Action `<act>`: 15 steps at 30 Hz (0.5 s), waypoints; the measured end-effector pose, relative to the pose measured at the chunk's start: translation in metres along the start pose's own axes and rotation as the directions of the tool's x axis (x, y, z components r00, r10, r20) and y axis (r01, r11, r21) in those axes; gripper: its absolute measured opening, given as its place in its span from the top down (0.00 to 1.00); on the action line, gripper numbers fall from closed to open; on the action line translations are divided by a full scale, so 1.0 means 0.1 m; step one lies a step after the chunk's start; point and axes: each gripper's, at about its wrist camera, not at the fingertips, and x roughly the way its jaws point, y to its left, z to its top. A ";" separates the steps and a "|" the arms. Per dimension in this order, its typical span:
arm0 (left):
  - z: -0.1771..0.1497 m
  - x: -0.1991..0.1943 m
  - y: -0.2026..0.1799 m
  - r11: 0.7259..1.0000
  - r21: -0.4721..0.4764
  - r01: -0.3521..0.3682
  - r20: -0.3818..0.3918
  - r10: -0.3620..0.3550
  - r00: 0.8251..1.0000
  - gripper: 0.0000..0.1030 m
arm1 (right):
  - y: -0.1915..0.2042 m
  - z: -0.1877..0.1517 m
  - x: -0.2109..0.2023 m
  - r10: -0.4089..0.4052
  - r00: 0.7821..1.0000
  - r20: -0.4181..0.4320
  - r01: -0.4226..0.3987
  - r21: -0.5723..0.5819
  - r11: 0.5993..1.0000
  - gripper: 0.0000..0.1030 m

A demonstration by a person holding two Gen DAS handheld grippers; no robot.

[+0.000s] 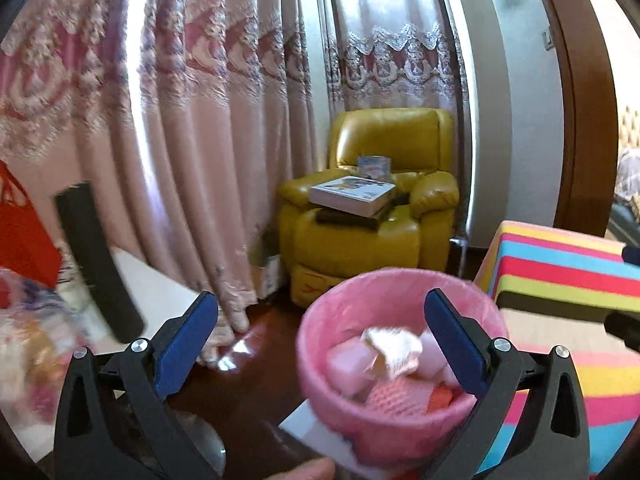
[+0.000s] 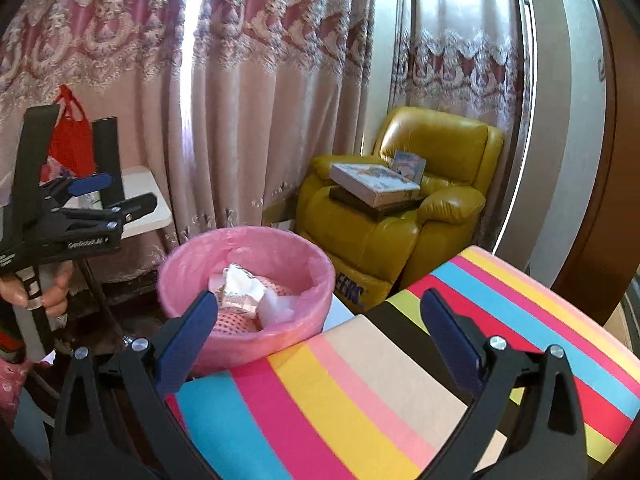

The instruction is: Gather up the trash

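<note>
Two grippers, both mine, and neither carries anything. My left gripper hangs with its jaws spread wide just over the pink bin, and my right gripper stands equally wide above the striped cloth, with the bin just beyond its left finger.

One bin, lined with a pink bag, standing beside the striped surface. Inside it I count one crumpled pale wrapper on top, at least two pinkish-white blocks under it, and one piece of pink mesh; an orange scrap shows at the edge, though I cannot say what it is.

I judge a piece has just gone in, so the step in hand is finding the next bit of trash. None shows on the cloth in front of me. The next move calls for swinging away from the bin to search, perhaps toward the white side table with its clutter and one red bag.

One yellow armchair holds one flat box on a dark book, plus one small card; these look like belongings, not rubbish
</note>
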 end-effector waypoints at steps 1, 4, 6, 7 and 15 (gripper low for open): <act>-0.02 -0.08 0.00 1.000 0.005 -0.008 0.004 0.008 1.000 0.06 | 0.03 -0.02 -0.06 0.006 1.000 0.009 -0.006 -0.001 1.000 0.05; -0.16 -0.37 -0.03 1.000 0.025 0.007 0.018 -0.008 1.000 0.06 | 0.11 -0.09 -0.22 0.033 0.999 0.009 -0.033 0.007 0.999 0.05; -0.28 -0.52 -0.08 0.999 0.037 0.036 0.007 -0.036 0.999 0.06 | 0.18 -0.16 -0.30 0.041 0.999 -0.001 -0.041 0.013 0.999 0.05; -0.33 -0.58 -0.10 0.998 0.040 0.042 0.002 -0.042 0.999 0.06 | 0.22 -0.18 -0.31 0.043 0.999 -0.010 -0.043 0.015 0.999 0.05; -0.67 -0.78 -0.23 0.998 0.043 0.052 -0.045 -0.050 0.998 0.06 | 0.31 -0.48 -0.44 0.044 0.997 -0.061 -0.043 0.021 0.999 0.05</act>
